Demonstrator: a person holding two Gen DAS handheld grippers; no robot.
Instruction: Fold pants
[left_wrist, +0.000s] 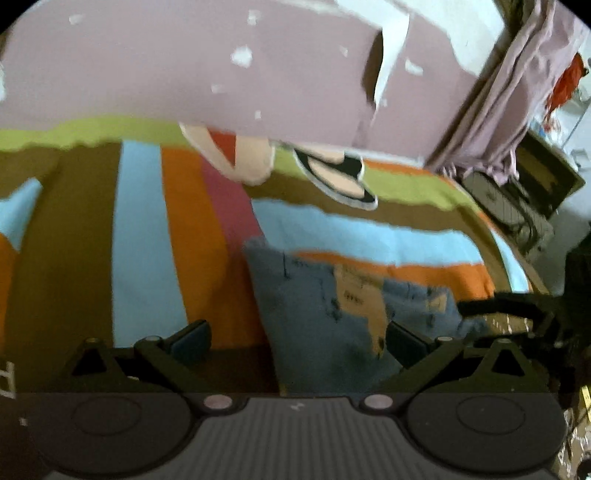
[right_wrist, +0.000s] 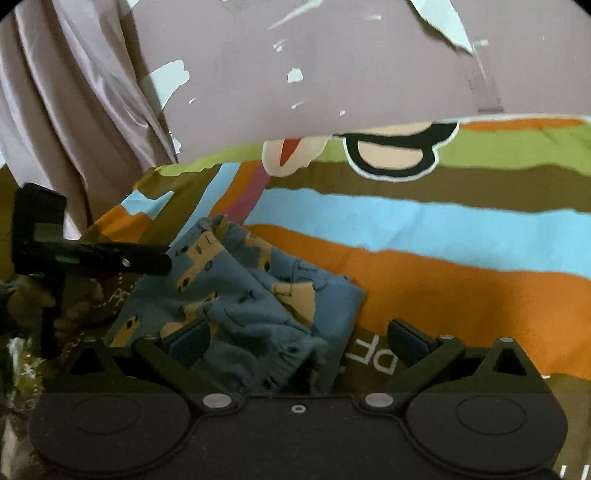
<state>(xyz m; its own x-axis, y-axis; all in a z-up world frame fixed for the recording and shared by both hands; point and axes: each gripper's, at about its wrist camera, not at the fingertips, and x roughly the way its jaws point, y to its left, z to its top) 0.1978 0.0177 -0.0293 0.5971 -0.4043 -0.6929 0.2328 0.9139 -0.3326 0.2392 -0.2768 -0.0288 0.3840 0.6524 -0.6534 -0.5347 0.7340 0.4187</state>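
The pants (left_wrist: 325, 317) are small, blue, with a tan printed pattern. They lie in a bunched bundle on a striped bedsheet (left_wrist: 147, 240). In the left wrist view my left gripper (left_wrist: 299, 339) is open, with the bundle's left part between its fingers. In the right wrist view the pants (right_wrist: 243, 295) lie crumpled, and my right gripper (right_wrist: 299, 339) is open over their near, gathered edge. The other gripper's black finger (right_wrist: 110, 258) reaches the pants' left edge there.
The bed runs along a mauve wall with peeling paint (left_wrist: 221, 74). A mauve curtain (right_wrist: 74, 110) hangs beside the bed. A dark case (left_wrist: 517, 210) and shelf (left_wrist: 546, 173) stand past the bed's right edge. The sheet shows a cartoon print (right_wrist: 391, 147).
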